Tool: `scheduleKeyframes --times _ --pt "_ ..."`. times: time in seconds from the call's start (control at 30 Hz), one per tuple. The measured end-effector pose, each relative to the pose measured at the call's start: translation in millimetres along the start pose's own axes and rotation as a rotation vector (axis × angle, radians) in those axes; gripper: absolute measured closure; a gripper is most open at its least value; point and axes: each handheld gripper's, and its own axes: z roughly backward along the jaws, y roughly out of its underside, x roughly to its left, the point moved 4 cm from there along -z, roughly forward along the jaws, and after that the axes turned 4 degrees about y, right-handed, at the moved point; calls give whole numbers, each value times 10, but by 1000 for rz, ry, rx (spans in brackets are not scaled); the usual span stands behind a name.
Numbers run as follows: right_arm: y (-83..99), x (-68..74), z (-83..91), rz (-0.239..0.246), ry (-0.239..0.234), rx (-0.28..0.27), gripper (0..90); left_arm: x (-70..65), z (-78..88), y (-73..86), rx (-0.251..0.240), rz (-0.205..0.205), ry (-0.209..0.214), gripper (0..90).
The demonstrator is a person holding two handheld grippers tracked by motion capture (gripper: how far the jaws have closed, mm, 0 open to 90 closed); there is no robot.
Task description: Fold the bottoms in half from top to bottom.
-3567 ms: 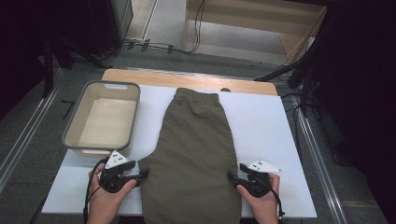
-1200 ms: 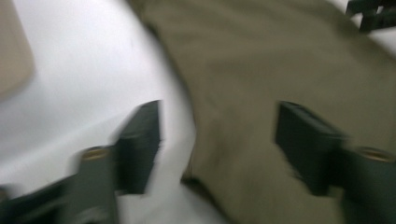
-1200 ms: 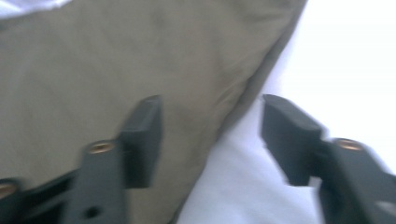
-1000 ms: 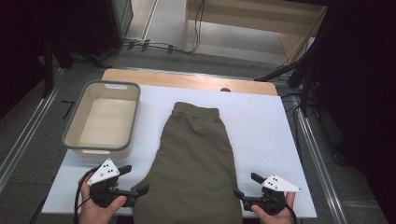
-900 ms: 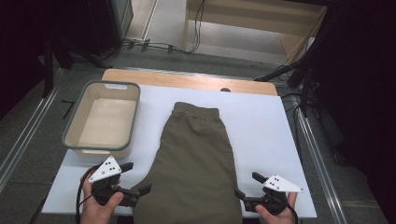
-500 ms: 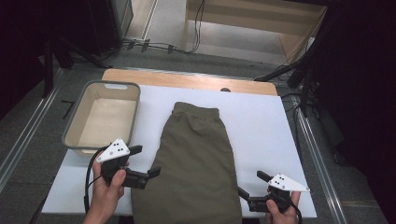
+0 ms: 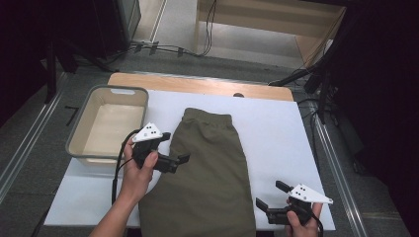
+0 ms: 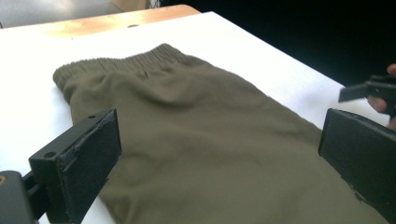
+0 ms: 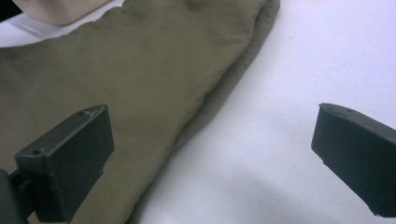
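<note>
Olive green trousers [image 7: 207,168] lie flat on the white table [image 7: 276,128], with the elastic waistband at the far end. My left gripper [image 7: 174,147] hovers at the garment's left edge, about halfway along it, open. In the left gripper view its jaws stand wide over the cloth [image 8: 196,116], gripping nothing. My right gripper [image 7: 272,195] sits near the front right corner, just right of the trousers, open. Its jaws have just been opening; nothing is held between them. One jaw hangs over the cloth edge [image 9: 140,60], the other over bare table [image 9: 289,93].
A grey tub [image 7: 118,90] with a pale inside stands at the table's left, close behind my left hand. A wooden strip [image 7: 197,84] runs along the table's far edge. Cables lie on the floor beyond. The other gripper [image 8: 373,88] shows at the right of the left gripper view.
My left gripper has moved away from the front edge, up and toward the tub, to the trousers' left side. The right gripper has stayed near the front right corner.
</note>
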Motion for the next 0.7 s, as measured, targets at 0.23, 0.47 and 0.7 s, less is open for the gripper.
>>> scheduleKeyframes --times 0.23,0.47,0.7 --pt "18 -25 13 6 -7 -7 0 155 -157 -152 0 1 -13 0" --pt "18 -14 6 5 -20 -9 0 288 -323 -222 18 10 -23 0" --pt "18 -13 -4 3 -36 -4 0 439 -506 -290 30 17 -35 0"
